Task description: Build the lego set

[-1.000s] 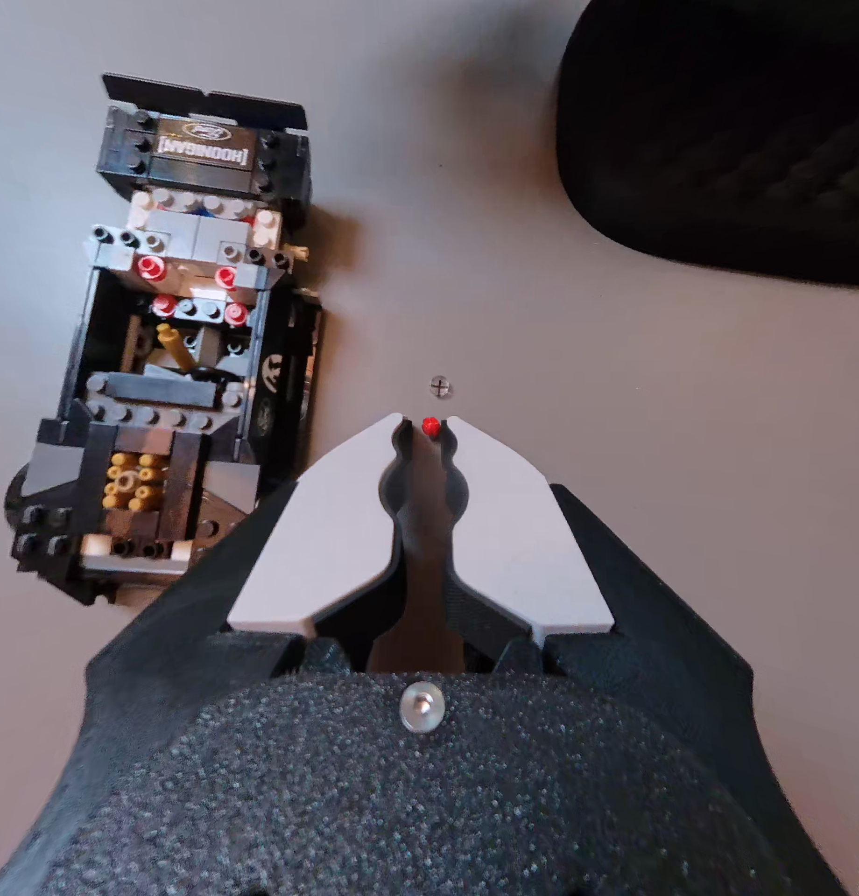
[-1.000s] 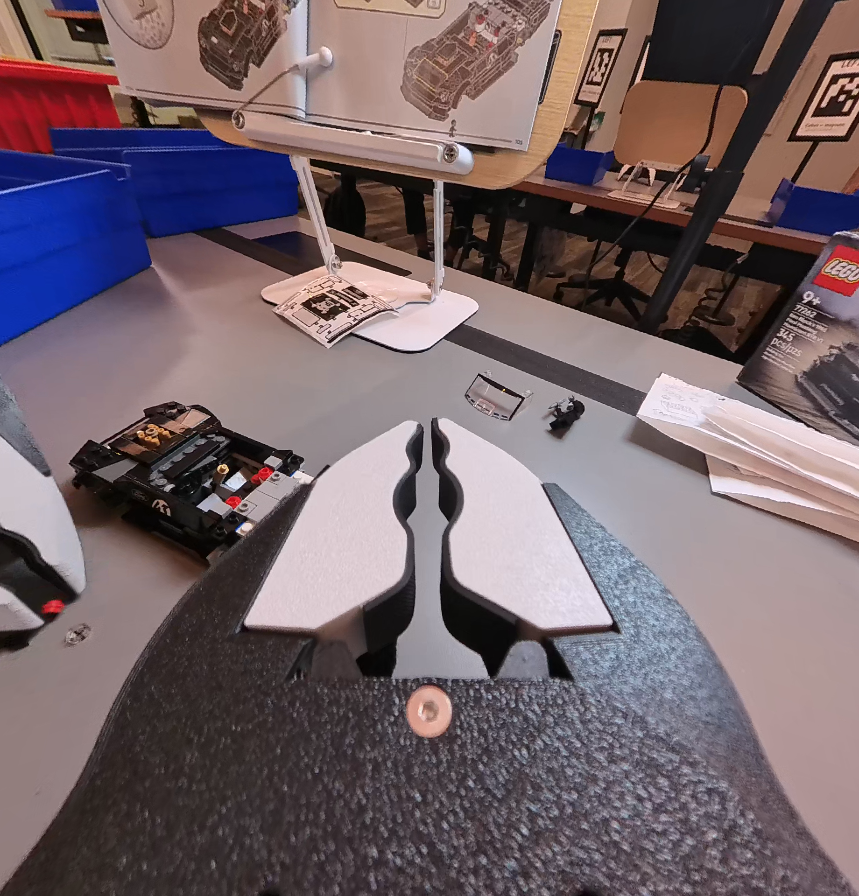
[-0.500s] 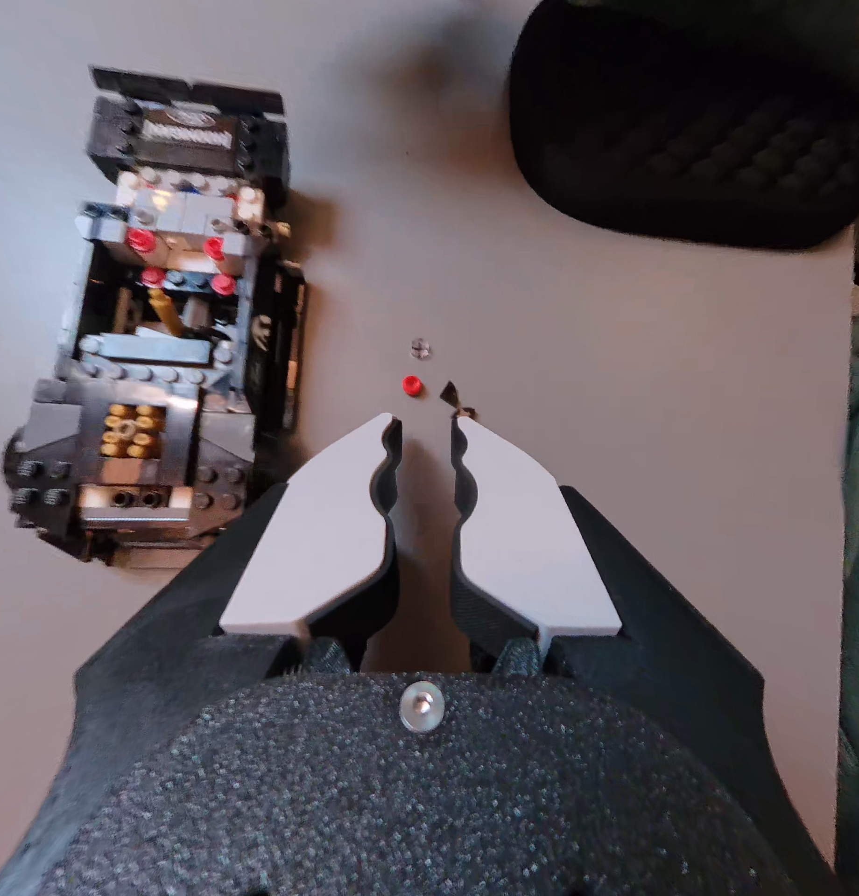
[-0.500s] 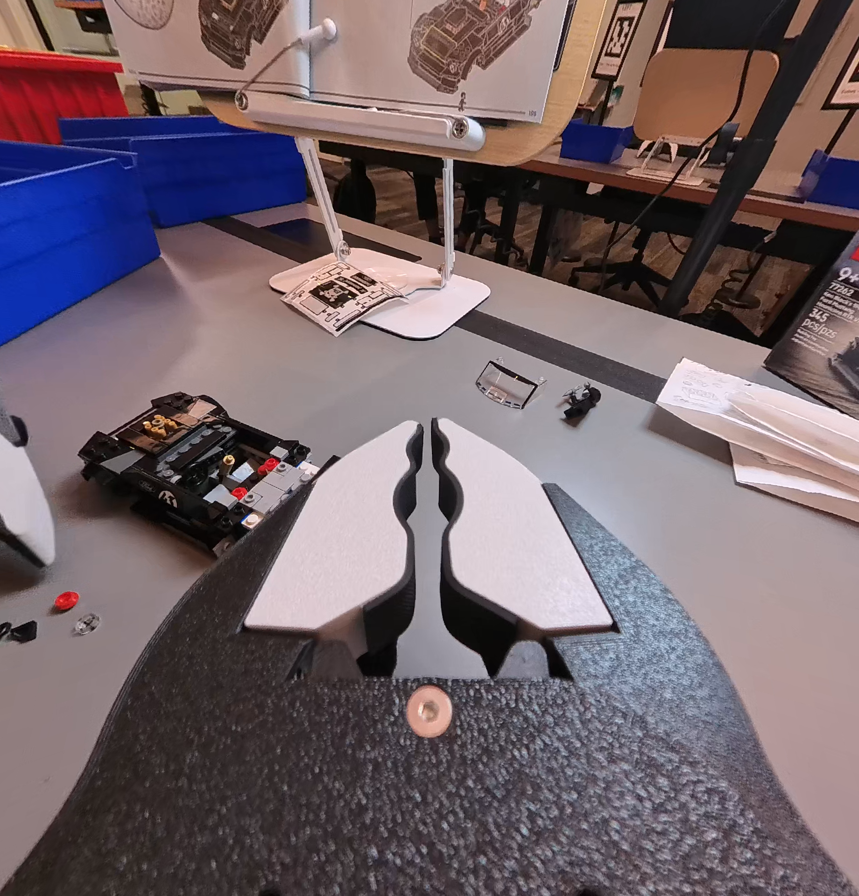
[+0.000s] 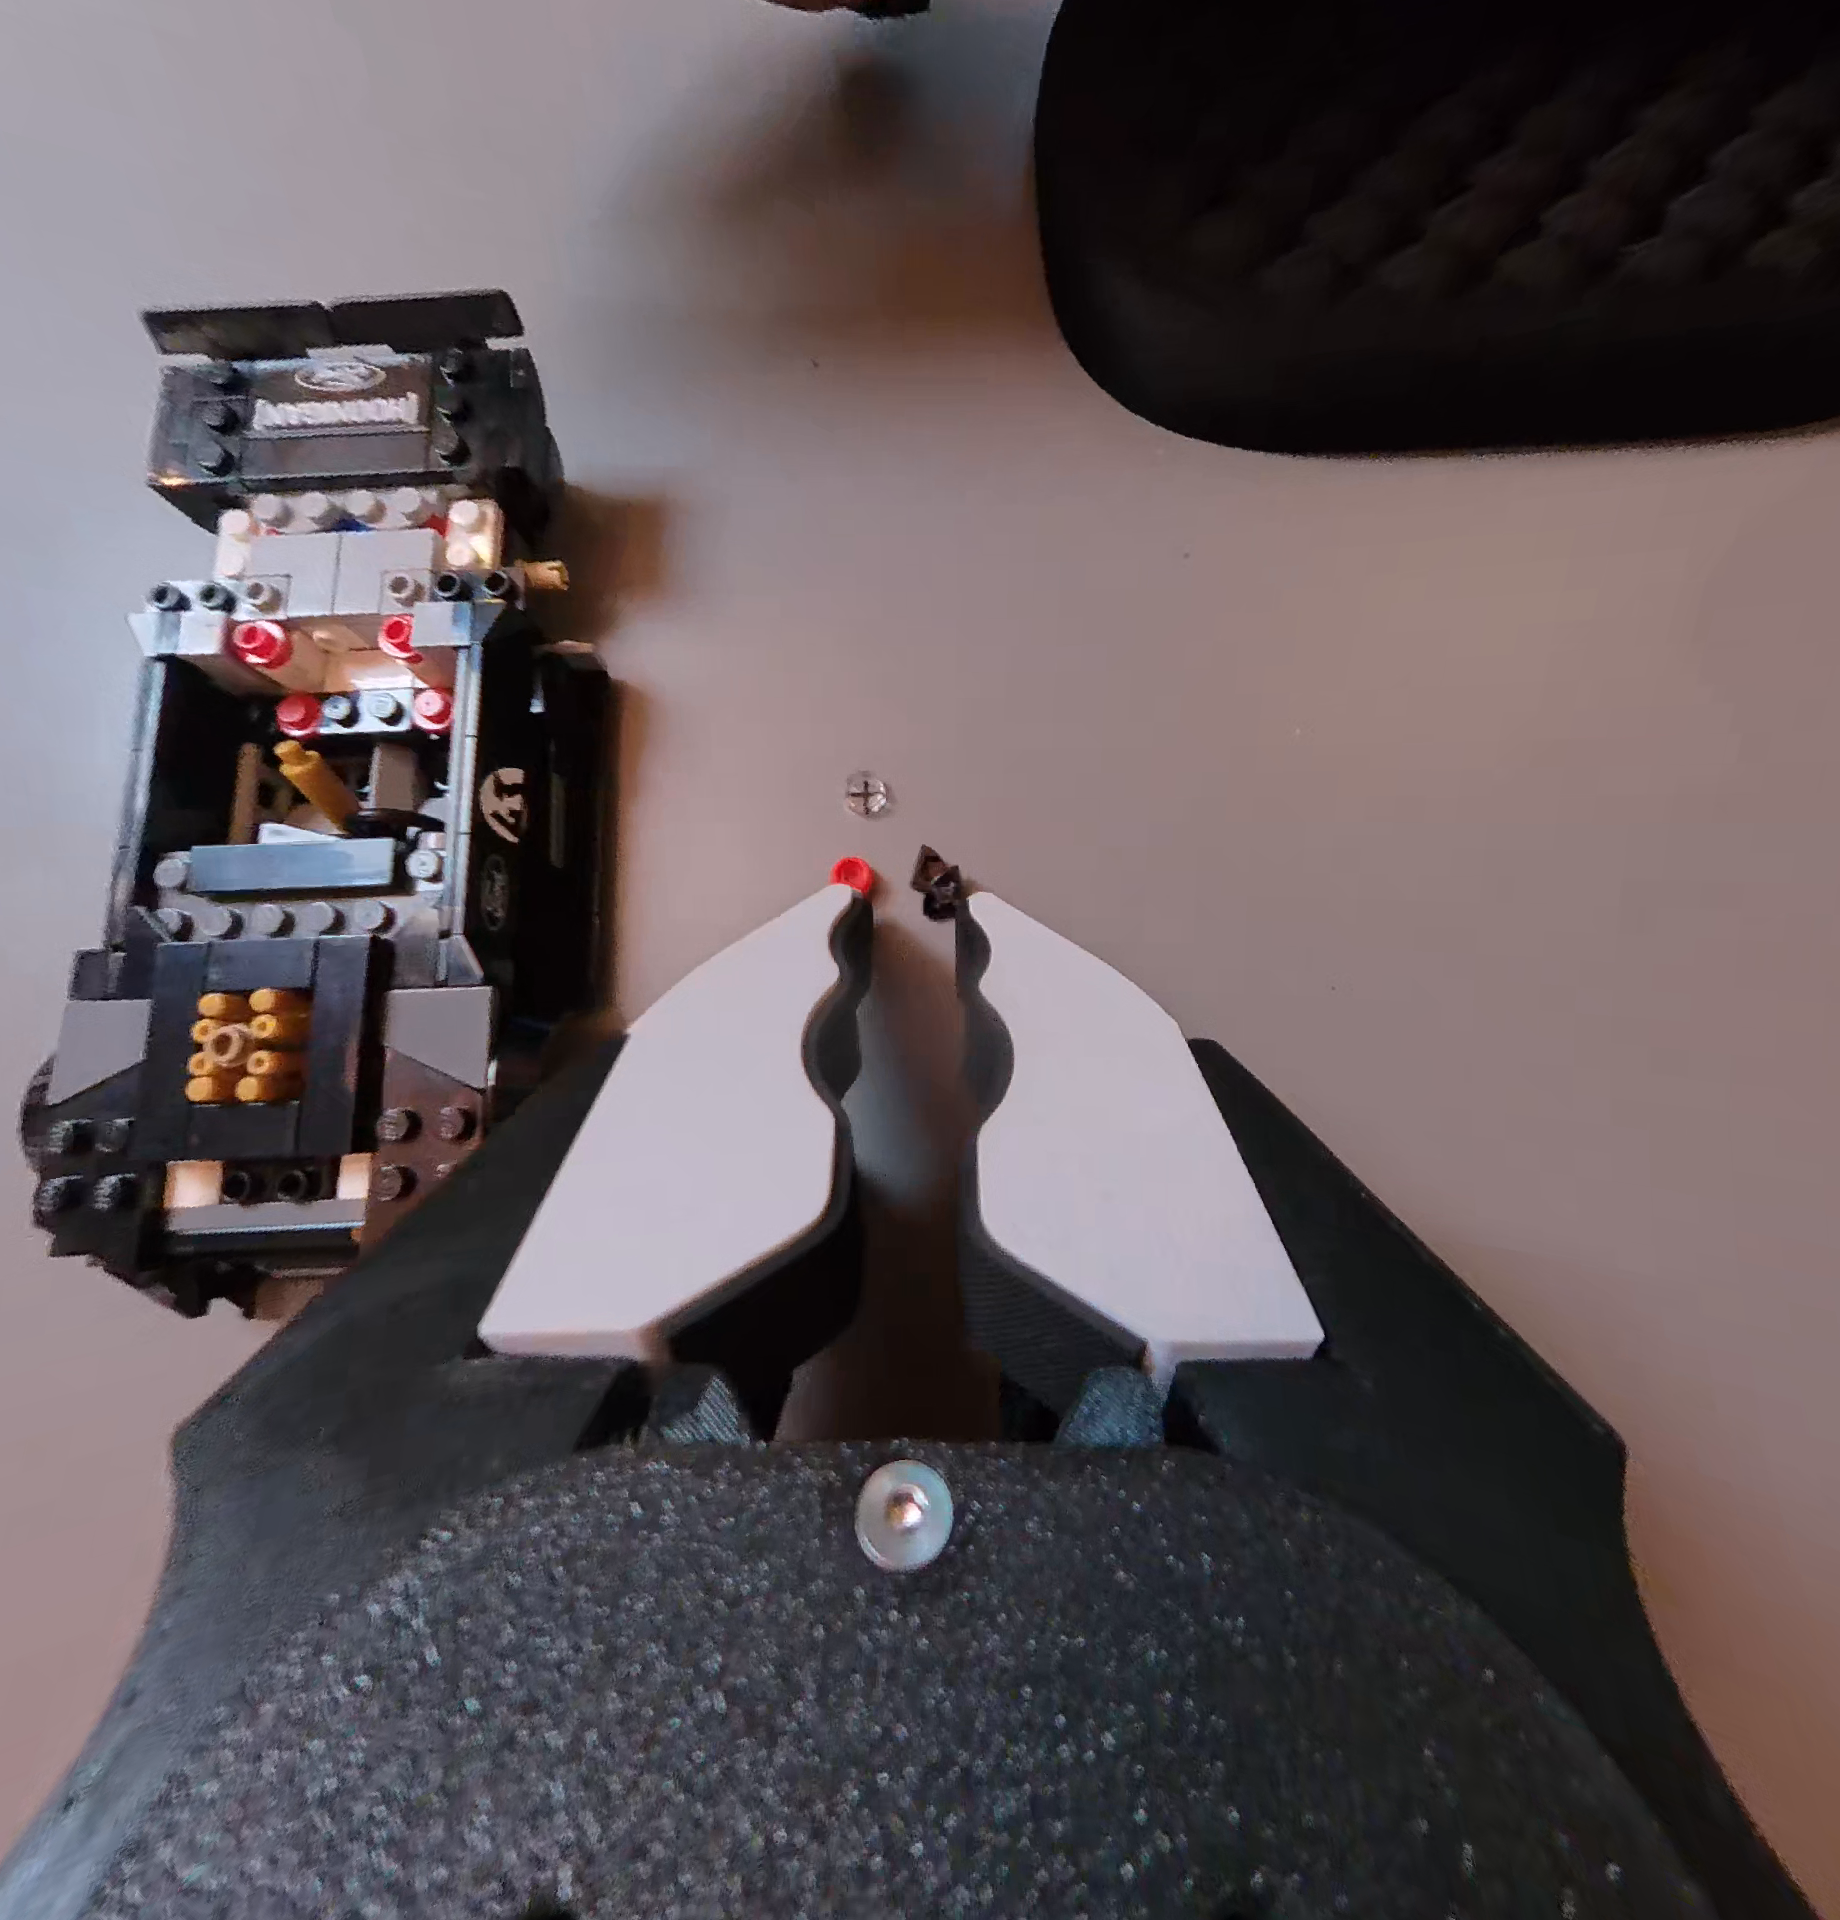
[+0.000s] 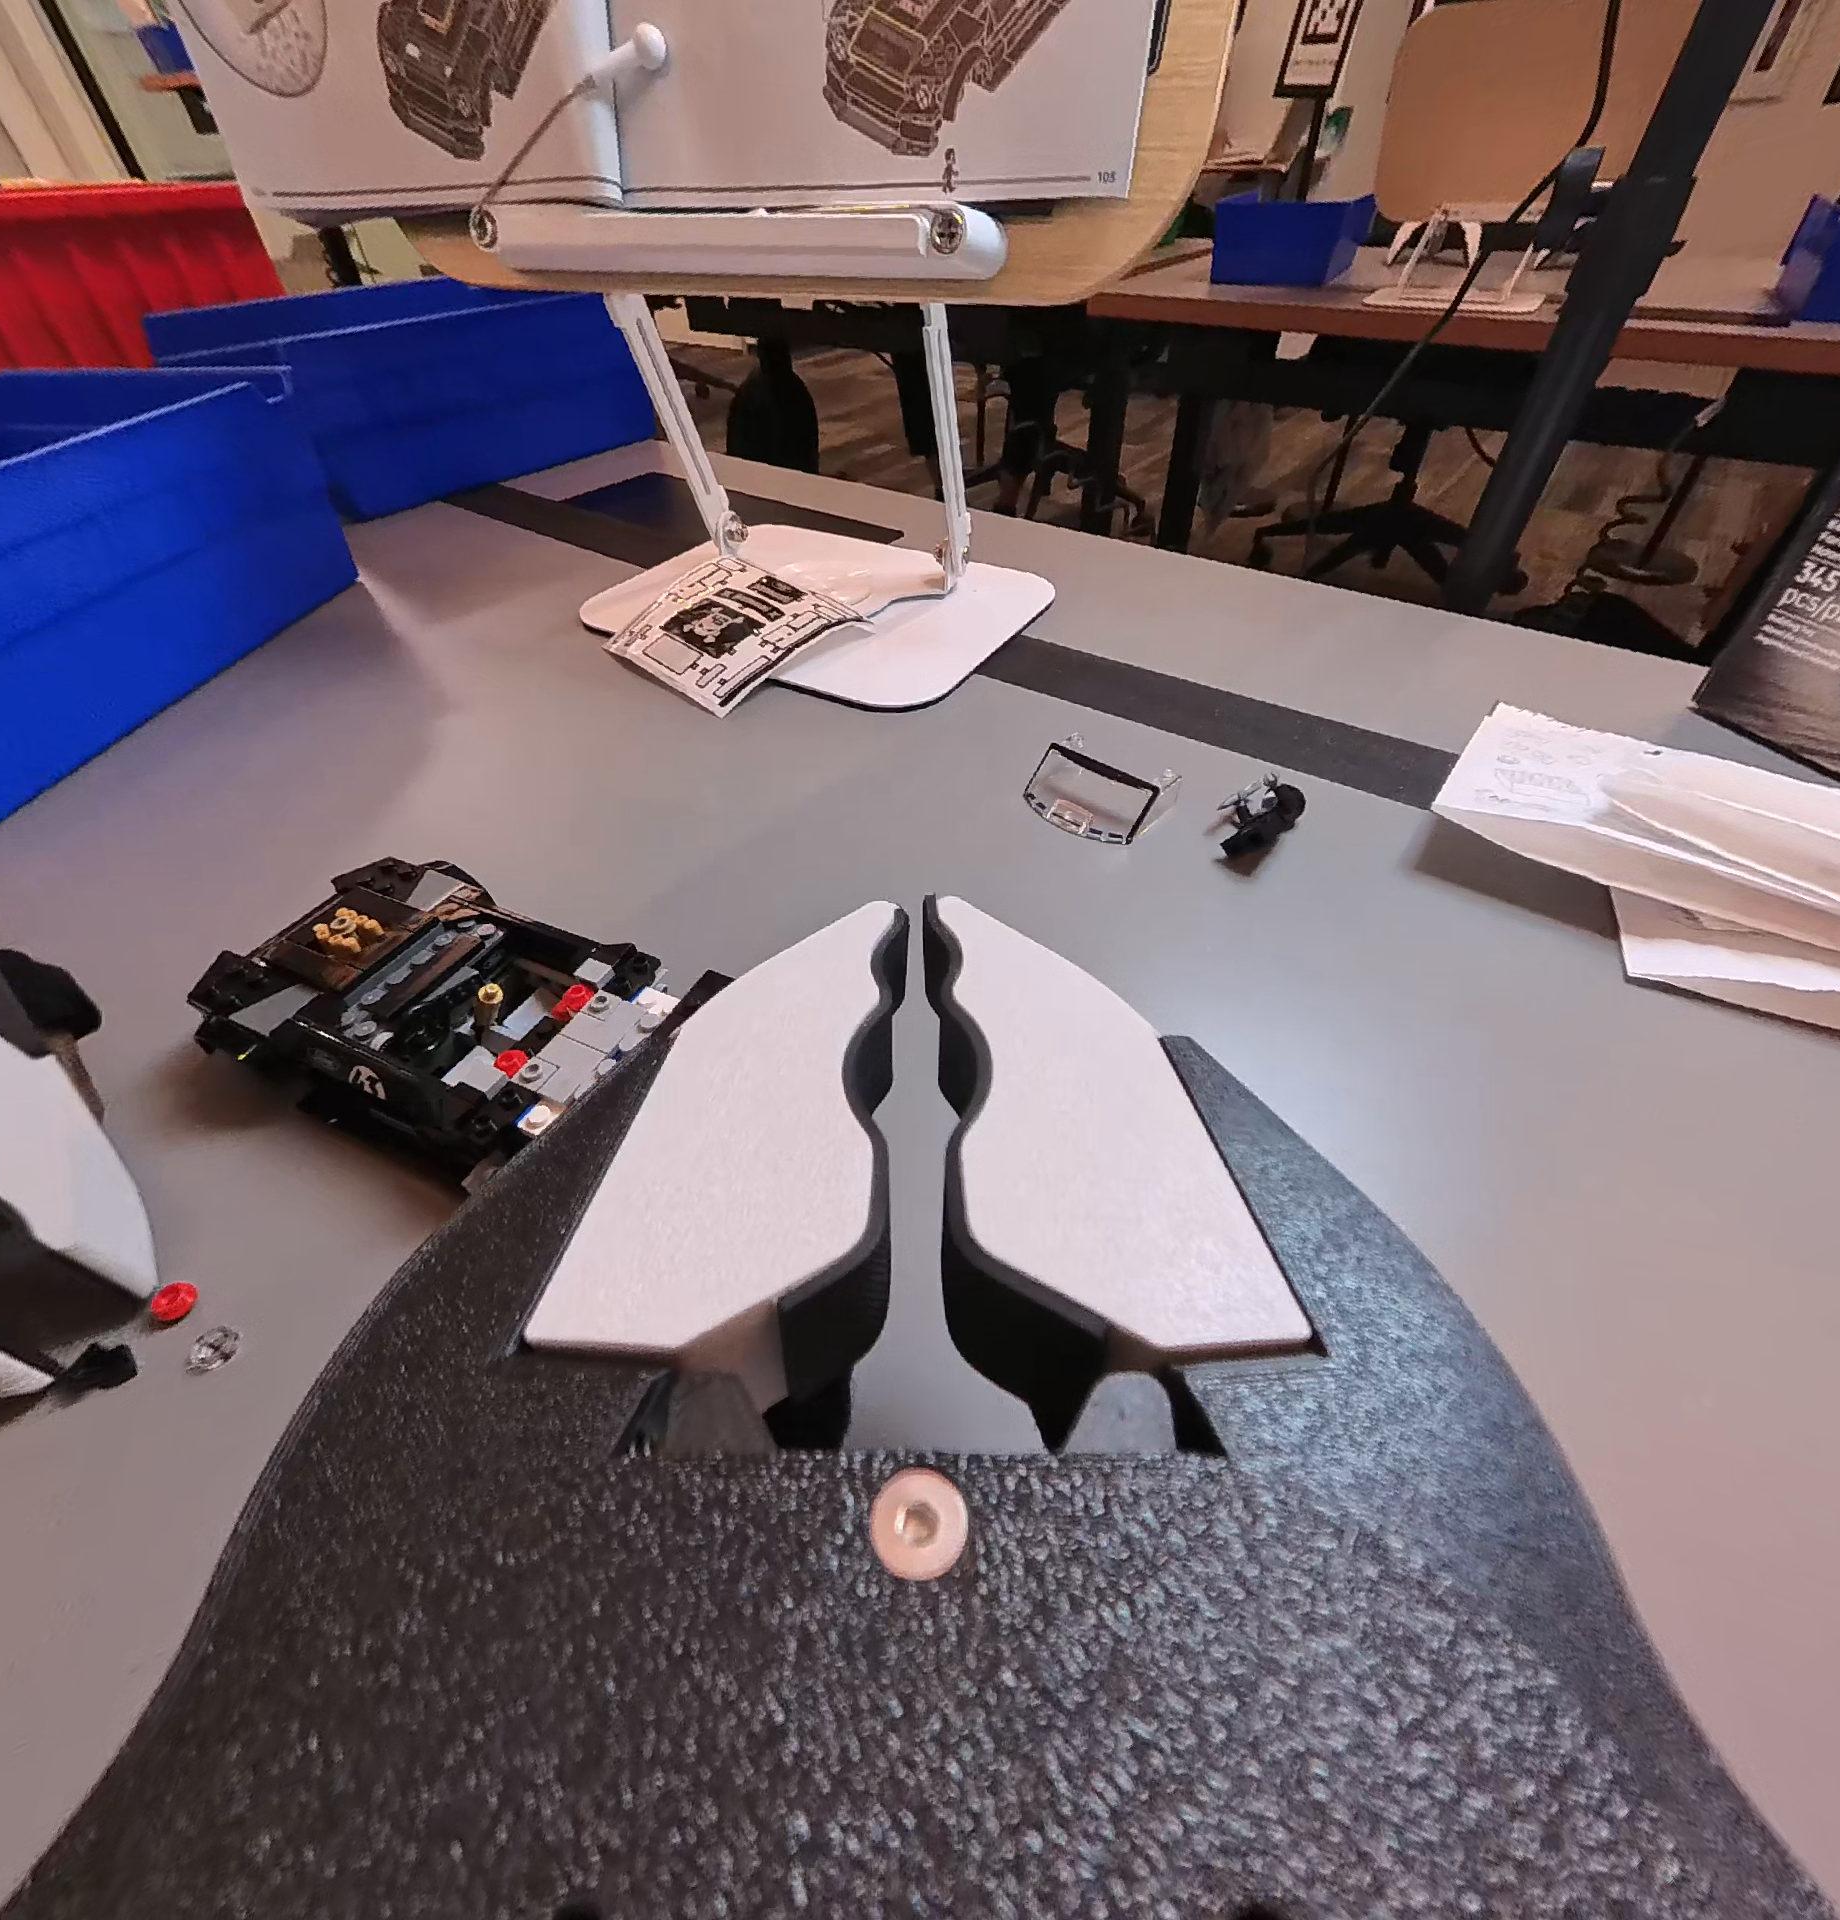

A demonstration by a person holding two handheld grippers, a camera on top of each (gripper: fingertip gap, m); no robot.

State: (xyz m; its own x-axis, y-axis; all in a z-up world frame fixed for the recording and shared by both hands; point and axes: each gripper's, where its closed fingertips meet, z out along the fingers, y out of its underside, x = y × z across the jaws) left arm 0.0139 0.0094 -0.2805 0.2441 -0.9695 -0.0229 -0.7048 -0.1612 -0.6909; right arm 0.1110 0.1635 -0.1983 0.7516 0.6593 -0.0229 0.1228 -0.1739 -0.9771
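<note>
The left gripper (image 5: pixel 911 902) has its fingers a little apart, low over the grey table (image 5: pixel 1311 831). A red stud (image 5: pixel 851 871) and a small black piece (image 5: pixel 937 883) sit right at its tips, a clear stud (image 5: pixel 870 795) just past them. The black car (image 5: pixel 313 790) blocks the left side. To the right the table is bare.

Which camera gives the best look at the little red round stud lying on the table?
The left wrist view: the red round stud sits near centre, seen from above, just off the left hand-held gripper, beside a small black piece and a clear round stud. The right wrist view shows it only at the left edge, at a low angle.
</note>
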